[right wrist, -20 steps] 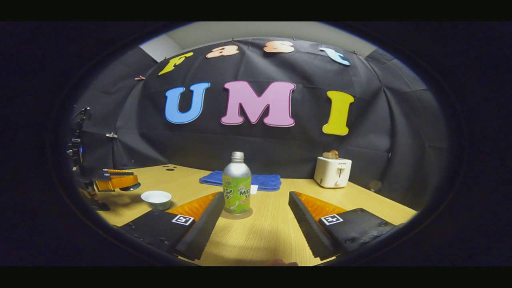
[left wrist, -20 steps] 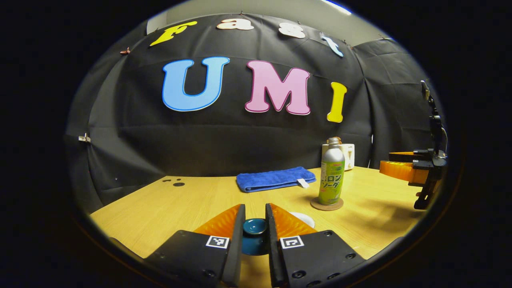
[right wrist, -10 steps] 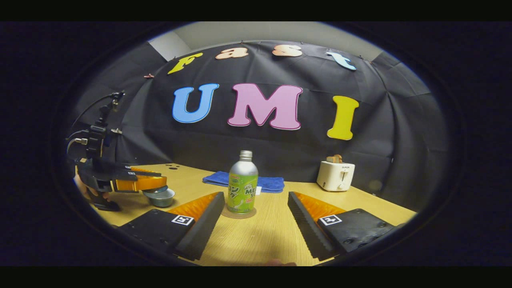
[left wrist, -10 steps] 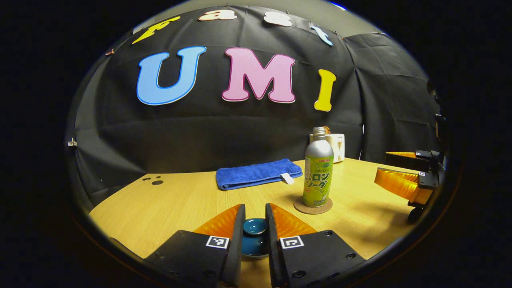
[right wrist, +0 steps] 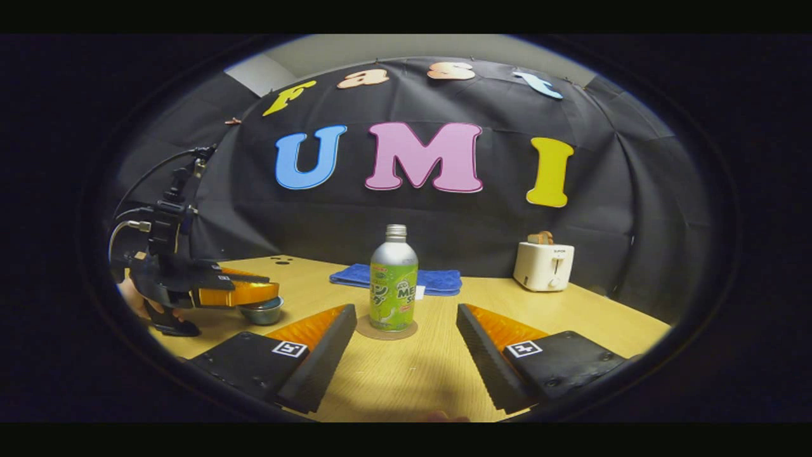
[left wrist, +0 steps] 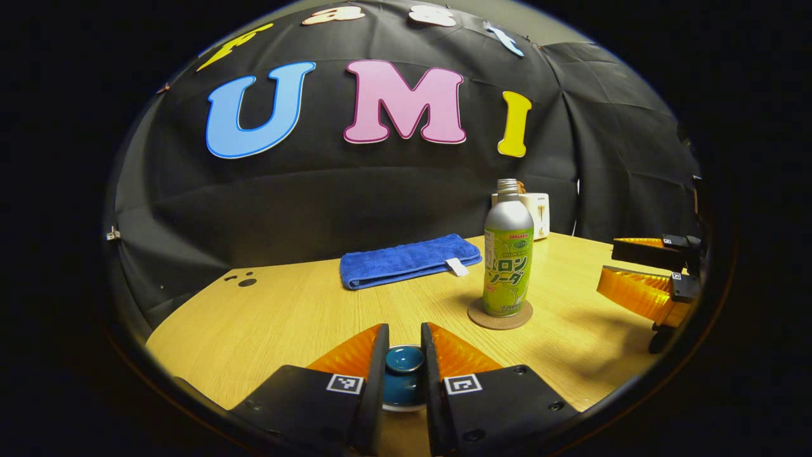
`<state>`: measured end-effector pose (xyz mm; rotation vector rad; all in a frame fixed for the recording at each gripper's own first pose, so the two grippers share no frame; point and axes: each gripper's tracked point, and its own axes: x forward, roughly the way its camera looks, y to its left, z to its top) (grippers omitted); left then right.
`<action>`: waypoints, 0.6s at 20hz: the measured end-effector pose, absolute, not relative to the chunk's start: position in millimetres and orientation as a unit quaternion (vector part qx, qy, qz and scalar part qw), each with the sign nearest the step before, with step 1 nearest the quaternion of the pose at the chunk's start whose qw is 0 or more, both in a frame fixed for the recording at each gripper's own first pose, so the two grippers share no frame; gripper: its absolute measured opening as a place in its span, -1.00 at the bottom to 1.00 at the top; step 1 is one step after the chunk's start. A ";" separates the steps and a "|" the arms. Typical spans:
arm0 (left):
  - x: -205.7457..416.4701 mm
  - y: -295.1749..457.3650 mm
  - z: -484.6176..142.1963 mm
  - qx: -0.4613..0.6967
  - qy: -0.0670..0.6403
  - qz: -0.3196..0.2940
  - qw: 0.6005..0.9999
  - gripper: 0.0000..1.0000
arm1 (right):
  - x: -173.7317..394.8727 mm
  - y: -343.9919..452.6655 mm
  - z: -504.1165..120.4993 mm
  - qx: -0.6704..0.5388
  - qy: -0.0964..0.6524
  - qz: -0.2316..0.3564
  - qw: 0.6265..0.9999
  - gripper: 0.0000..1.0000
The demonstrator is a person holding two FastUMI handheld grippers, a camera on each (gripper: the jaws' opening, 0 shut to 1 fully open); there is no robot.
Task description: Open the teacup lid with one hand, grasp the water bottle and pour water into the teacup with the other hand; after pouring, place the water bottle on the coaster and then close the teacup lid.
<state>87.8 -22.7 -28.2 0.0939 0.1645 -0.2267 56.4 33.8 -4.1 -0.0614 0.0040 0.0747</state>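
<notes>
1. Left hand-held gripper (left wrist: 404, 355) low over the near table (left wrist: 285, 317) edge, fingers closed tight on the lid (left wrist: 404, 360) knob, one each side. Lid dark teal, round.
2. Right gripper view: left hand-held gripper (right wrist: 269, 293) at far left, level with the table, a hand (right wrist: 136, 298) behind it. Cup (right wrist: 263, 312) sat directly under its tip. Lid looked down on the cup rim, but couldn't tell if fully seated.
3. Right hand-held gripper (right wrist: 406, 330) open wide, nothing betw. fingers. It sat back from the bottle (right wrist: 393, 282), not touching. In the left gripper view it was at the right edge (left wrist: 641, 279), well apart from the bottle (left wrist: 508, 257).
4. Bottle upright on the coaster (left wrist: 500, 314), mid-table. Silver top, green label, no cap seen on the neck. Coaster round, brown, flat on the table.
5. Blue towel (left wrist: 409, 260) folded, behind the bottle near the far edge. Right gripper view had it (right wrist: 438, 280) partly hidden by the bottle.
6. White toaster (right wrist: 543, 266) at far right of the table, something brownish in its slot. Left gripper view: toaster (left wrist: 539, 212) just behind the bottle, partly covered.
7. Small dark holes (left wrist: 244, 280) in the tabletop at the far left corner.
</notes>
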 end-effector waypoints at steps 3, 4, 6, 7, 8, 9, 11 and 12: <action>89.9 -19.6 -30.8 0.042 0.091 -0.106 0.989 -0.36 | 56.2 31.6 -6.0 -0.012 0.005 0.038 0.999 0.96; 89.7 -20.4 -31.7 0.041 0.093 -0.108 0.989 -0.35 | 56.3 31.4 -5.7 -0.006 0.005 0.038 0.999 0.95; 90.1 -21.8 -32.8 0.044 0.095 -0.110 0.988 -0.35 | 56.9 28.7 -5.8 0.003 0.006 0.035 0.999 0.96; 90.7 -21.7 -33.0 0.045 0.095 -0.110 0.988 -0.34 | 57.1 28.3 -6.6 0.001 0.006 0.035 0.999 0.96; 91.4 -21.3 -33.5 0.046 0.097 -0.109 0.988 -0.34 | 57.5 29.0 -6.4 0.001 0.006 0.035 0.999 0.94; 90.7 -21.3 -34.5 0.047 0.098 -0.108 0.988 -0.34 | 57.5 29.1 -6.5 0.001 0.006 0.035 0.999 0.95; 90.8 -21.4 -34.6 0.049 0.101 -0.107 0.988 -0.34 | 57.6 29.5 -6.6 0.001 0.006 0.037 0.999 0.95; 90.2 -20.9 -35.0 0.049 0.101 -0.107 0.988 -0.34 | 57.4 29.6 -6.7 0.001 0.006 0.036 0.999 0.95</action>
